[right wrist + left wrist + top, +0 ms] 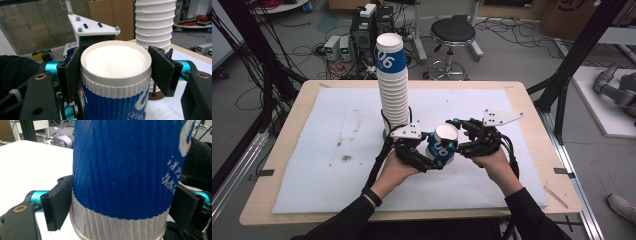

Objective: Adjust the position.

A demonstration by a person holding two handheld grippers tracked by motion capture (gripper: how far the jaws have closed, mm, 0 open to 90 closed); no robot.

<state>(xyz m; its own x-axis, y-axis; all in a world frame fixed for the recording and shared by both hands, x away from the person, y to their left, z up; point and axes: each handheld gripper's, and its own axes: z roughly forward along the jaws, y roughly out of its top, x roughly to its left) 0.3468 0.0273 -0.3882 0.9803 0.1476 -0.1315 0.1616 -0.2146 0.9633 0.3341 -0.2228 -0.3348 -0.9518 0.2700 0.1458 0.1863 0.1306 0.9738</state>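
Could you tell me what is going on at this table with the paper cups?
A person holds a gripper in each hand over a white mat on the table. Between them is one upside-down blue-and-white paper cup. The right gripper clamps it near its base end, while the left gripper brackets its lower part near the rim. A tall stack of cups stands just behind.

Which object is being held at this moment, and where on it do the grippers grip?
An upside-down paper cup: right gripper clamps its white base end, left gripper flanks its rim end.
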